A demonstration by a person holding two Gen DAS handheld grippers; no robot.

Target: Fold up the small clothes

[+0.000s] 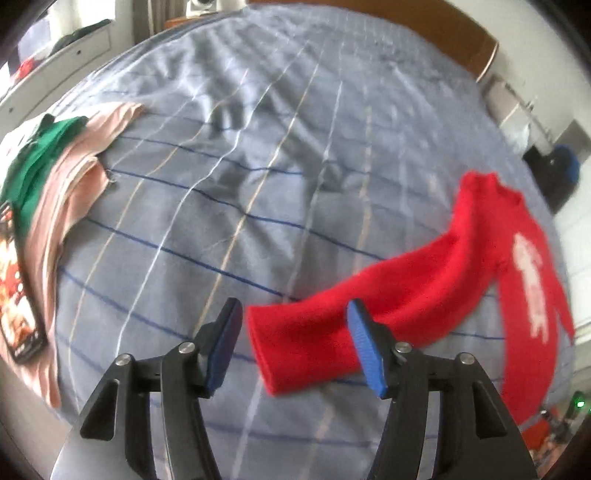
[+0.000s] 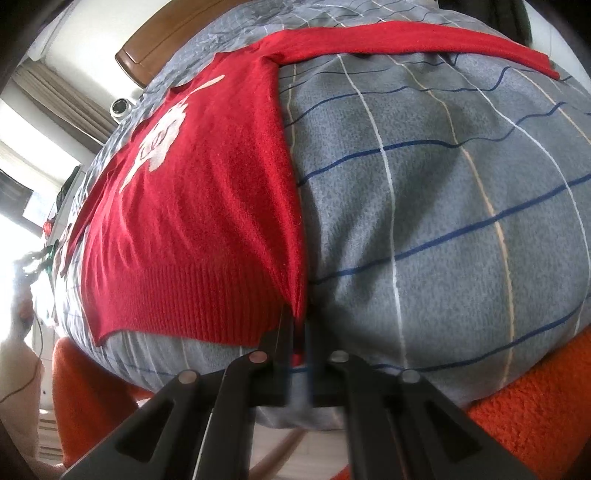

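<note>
Red sweater (image 1: 424, 291) lies at lower right of the bedspread (image 1: 258, 166). Left gripper (image 1: 291, 343) gapes empty above the sleeve cuff; right gripper (image 2: 295, 332) pinches the hem corner. Grasp the cuff squarely, then fold inward.

Bed (image 1: 258, 166) under grey-blue checked cover, blue and white lines. Wooden headboard (image 1: 424, 33) against pale wall. White drawer unit (image 1: 74, 51) beside it. Curtains (image 2: 62, 96), bright window daylight (image 2: 22, 122). Orange fleece blanket (image 2: 535, 413) at bed edge.

My left hand-held gripper (image 1: 295, 345) points steeply down, jaws apart and empty; my right hand-held gripper (image 2: 297, 332) is clamped closed.
</note>
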